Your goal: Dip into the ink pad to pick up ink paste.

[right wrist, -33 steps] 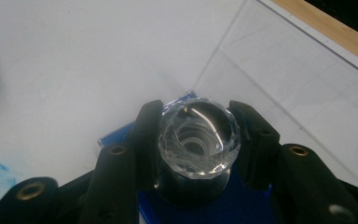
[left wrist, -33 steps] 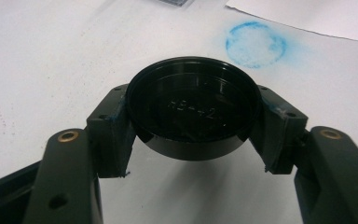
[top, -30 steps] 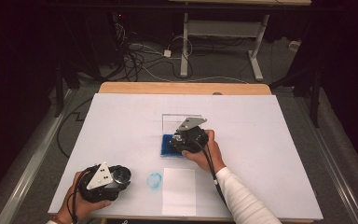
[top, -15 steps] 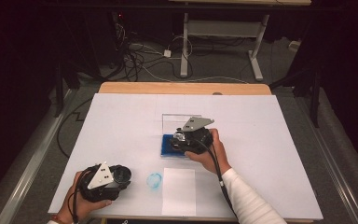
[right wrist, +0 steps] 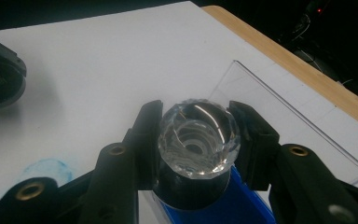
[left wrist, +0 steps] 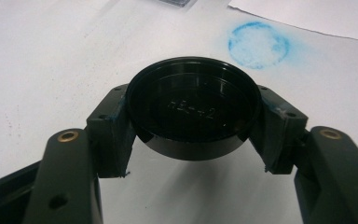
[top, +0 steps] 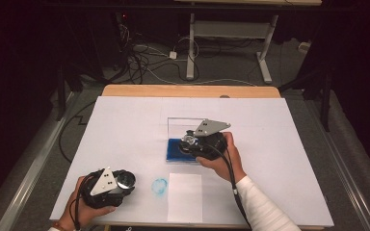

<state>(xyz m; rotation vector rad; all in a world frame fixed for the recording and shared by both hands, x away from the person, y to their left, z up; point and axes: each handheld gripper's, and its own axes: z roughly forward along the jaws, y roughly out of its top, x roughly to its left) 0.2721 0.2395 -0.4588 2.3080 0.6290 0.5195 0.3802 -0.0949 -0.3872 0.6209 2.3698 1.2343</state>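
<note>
High view: the right gripper (top: 192, 140) stood over the blue ink pad (top: 174, 150) near the middle of the white surface (top: 289, 144), just in front of the pad's clear raised lid (top: 183, 126); the left gripper (top: 120, 182) rested near the front left edge.
Right gripper view: the jaws were clamped on the stamp (right wrist: 196, 135), a faceted clear knob on a dark body, its base just above or on the blue pad; contact could not be told.
Left gripper view: the jaws were closed on a round black cap (left wrist: 193, 112), held just above the surface, near a blue ring print (left wrist: 258, 44).
Paper: a white sheet (top: 185, 197) lay beside that print, near the front edge.
Doing it well: the stamp likely needed a straight, level lift off the pad, clear of the lid, then a flat press onto the sheet.
Change: against the earlier high view, the right gripper sat slightly farther right and higher; the left gripper held its place.
</note>
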